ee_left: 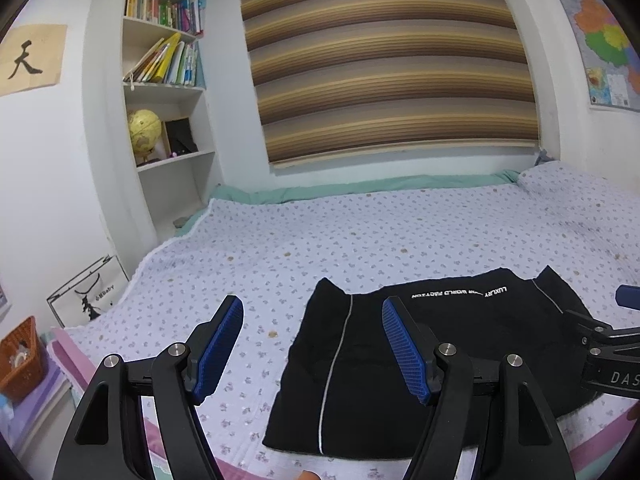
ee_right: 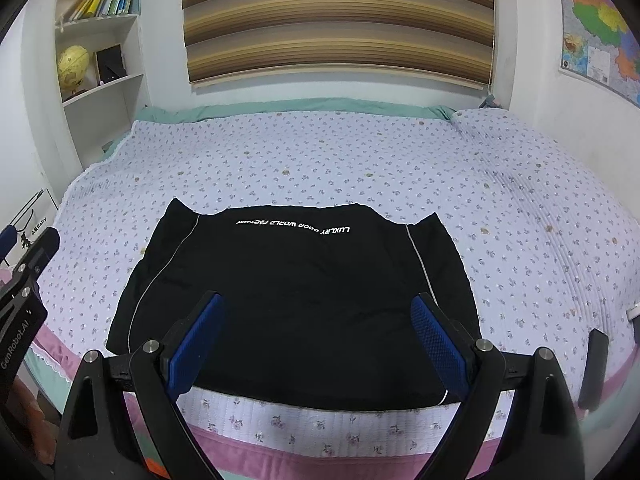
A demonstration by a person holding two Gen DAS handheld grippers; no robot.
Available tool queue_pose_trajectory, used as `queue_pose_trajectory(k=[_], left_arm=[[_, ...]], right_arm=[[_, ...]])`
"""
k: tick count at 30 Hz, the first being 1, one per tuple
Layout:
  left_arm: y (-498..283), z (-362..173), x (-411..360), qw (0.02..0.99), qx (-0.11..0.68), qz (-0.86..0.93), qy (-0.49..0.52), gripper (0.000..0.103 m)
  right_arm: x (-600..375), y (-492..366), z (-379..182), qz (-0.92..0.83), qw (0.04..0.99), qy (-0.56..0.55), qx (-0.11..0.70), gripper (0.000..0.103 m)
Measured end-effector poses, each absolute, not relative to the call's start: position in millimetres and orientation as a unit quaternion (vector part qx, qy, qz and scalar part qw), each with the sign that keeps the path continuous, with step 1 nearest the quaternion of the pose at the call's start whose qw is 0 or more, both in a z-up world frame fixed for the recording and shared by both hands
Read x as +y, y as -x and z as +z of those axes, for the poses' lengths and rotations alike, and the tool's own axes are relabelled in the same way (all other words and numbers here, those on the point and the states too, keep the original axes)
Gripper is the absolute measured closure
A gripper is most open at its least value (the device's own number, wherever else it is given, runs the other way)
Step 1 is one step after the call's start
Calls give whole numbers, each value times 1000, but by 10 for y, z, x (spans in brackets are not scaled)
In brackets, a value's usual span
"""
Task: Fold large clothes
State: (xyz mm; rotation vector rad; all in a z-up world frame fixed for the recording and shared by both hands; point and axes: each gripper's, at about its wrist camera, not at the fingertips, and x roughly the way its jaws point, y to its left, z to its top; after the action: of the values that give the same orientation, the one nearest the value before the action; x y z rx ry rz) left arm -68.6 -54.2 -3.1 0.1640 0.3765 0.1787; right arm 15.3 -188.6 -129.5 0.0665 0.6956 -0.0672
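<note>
Your black garment (ee_right: 292, 292) lies flat near the front edge of the bed (ee_right: 400, 160), with its white lettering toward the far side and a thin pale stripe running down each side panel. It already looks like a compact rectangle, so you seem to be partway through the folding, with at least one more fold to make.

Your left gripper (ee_left: 312, 348) has its jaws wide apart with nothing between them, and it sits off the garment's left edge, above the flowered bedspread (ee_left: 400, 232). Your right gripper (ee_right: 316, 348) is also spread wide and empty, hovering over the garment's near hem.

The main risk is a shallow pinch. The cloth is layered, and if you close on the top layer alone, the lower layers stay behind and the fold pulls open as you lift. The opposite fault is just as likely: push too deep and you catch the bedspread along with the garment, dragging it up and wrinkling everything.

Watch the near hem too. It sits close to the edge of the bed, so a tug toward you could slide the whole piece over the edge.

Your two grippers are not matched either; one is over cloth, the other is beside it. If you lift unevenly, the fold goes crooked and the side stripes end up misaligned.
</note>
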Motion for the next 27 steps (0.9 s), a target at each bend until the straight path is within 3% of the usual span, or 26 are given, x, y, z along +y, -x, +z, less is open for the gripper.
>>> queue_pose_trajectory(k=[27], left_arm=[[587, -82, -412, 966, 217, 119, -75, 30]], right_arm=[[-1907, -144, -1282, -26, 937, -32, 347, 7]])
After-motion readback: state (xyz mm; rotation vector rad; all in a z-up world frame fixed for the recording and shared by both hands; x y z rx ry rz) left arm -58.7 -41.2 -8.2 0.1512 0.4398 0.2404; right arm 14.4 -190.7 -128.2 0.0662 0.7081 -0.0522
